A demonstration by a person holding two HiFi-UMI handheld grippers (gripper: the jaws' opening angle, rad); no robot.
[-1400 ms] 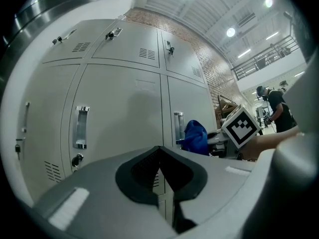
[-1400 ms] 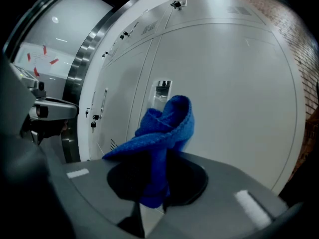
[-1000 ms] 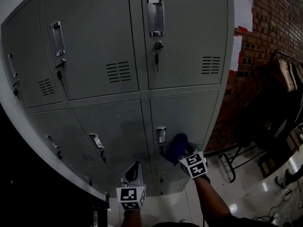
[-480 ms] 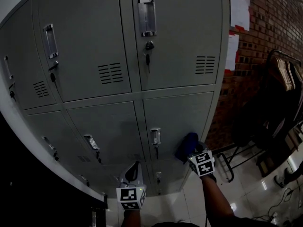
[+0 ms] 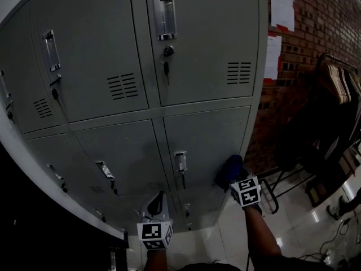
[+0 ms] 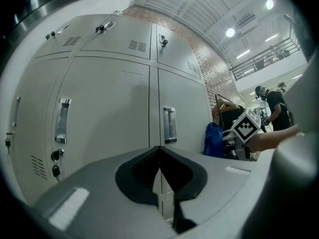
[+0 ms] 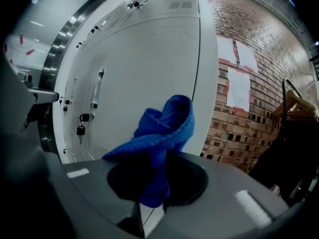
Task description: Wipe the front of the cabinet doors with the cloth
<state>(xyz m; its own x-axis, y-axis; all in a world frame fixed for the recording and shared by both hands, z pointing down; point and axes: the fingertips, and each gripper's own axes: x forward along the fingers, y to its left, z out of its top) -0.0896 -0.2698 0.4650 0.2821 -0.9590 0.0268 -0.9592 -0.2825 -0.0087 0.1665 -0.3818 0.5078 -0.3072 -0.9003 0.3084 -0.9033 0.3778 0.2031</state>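
Note:
A grey metal locker cabinet (image 5: 197, 55) with several doors fills the head view. My right gripper (image 5: 236, 180) is shut on a blue cloth (image 5: 228, 171), held against the lower right door (image 5: 211, 140) near its right edge. In the right gripper view the blue cloth (image 7: 162, 133) bunches up out of the jaws in front of the door (image 7: 149, 73). My left gripper (image 5: 156, 206) hangs low before the bottom doors, shut and empty; in the left gripper view its jaws (image 6: 160, 173) meet with nothing between them, and the cloth (image 6: 214, 140) shows at right.
A brick wall (image 5: 304, 44) with posted papers (image 5: 281, 5) stands right of the cabinet. A clothes rack (image 5: 333, 100) with dark garments and a metal frame (image 5: 276, 191) stand on the glossy floor at right. Handles and keys (image 5: 165, 61) protrude from the doors.
My right gripper has slid the cloth rightwards across the lower door, from beside its handle towards the cabinet's right edge. The left gripper has stayed in place.

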